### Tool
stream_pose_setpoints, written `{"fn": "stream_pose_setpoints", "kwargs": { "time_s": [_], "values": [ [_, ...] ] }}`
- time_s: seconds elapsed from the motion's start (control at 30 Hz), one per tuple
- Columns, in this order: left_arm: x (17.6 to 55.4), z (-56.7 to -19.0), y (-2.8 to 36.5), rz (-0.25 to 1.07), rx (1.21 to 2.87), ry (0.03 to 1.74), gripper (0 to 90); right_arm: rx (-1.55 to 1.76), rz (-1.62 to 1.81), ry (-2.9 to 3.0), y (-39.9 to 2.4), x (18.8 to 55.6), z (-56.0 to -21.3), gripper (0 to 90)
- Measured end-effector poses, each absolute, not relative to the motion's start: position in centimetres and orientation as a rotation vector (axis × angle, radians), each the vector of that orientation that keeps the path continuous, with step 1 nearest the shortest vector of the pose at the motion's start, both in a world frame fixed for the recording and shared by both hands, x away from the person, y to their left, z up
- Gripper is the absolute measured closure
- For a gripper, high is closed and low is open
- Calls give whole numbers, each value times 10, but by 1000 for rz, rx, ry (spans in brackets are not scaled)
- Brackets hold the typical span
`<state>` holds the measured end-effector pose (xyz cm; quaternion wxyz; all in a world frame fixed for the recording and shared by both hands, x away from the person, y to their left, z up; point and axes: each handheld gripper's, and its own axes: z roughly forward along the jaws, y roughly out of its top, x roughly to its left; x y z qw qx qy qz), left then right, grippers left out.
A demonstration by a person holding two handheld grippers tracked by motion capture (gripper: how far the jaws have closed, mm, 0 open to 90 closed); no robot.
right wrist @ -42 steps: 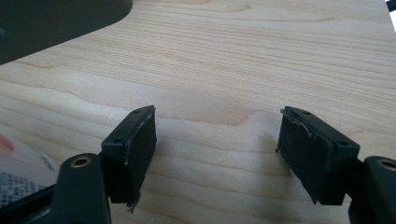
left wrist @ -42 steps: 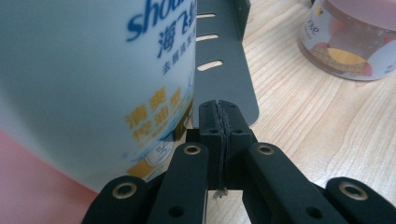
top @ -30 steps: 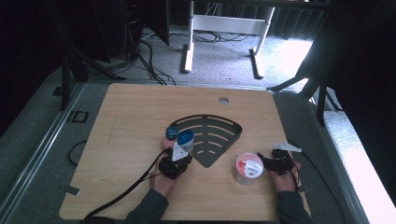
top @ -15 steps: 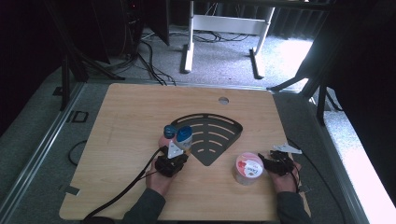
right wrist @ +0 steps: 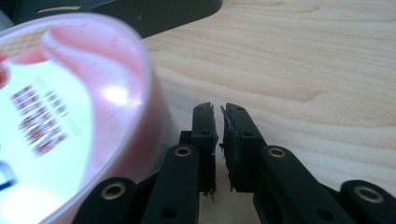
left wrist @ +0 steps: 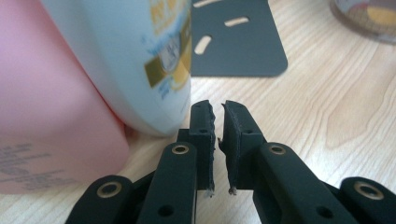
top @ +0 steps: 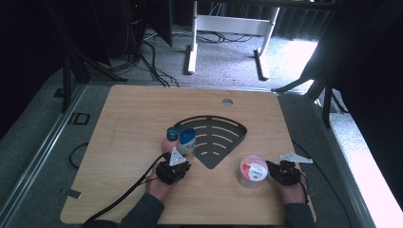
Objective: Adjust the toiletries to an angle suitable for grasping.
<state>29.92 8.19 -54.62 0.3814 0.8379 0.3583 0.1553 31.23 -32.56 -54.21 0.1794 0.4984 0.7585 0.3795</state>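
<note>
Not much has changed – your left gripper (top: 174,167) has backed slightly off the white bottle (top: 187,141) beside the black slotted plate (top: 216,140); both grippers pinched closed, empty, right gripper (top: 280,172) beside the pink tub (top: 253,171).

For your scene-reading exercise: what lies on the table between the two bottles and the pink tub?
In the high view, the black slotted fan-shaped plate lies flat between the bottles and the pink tub, with bare wooden table on either side.
</note>
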Motion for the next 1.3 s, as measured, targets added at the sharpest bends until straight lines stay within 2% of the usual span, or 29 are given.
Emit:
{"fn": "stream_pose_setpoints", "kwargs": {
  "time_s": [0.6,1.1,1.3],
  "values": [
    [294,-551,77,335,2165,874,776,1428,1097,2167,-324,298,-542,847],
    [292,-552,73,268,2163,822,684,1341,1129,2261,-301,298,-542,848],
    [290,-550,71,256,2158,791,621,1299,1149,2302,-289,297,-543,848]
  ]
}}
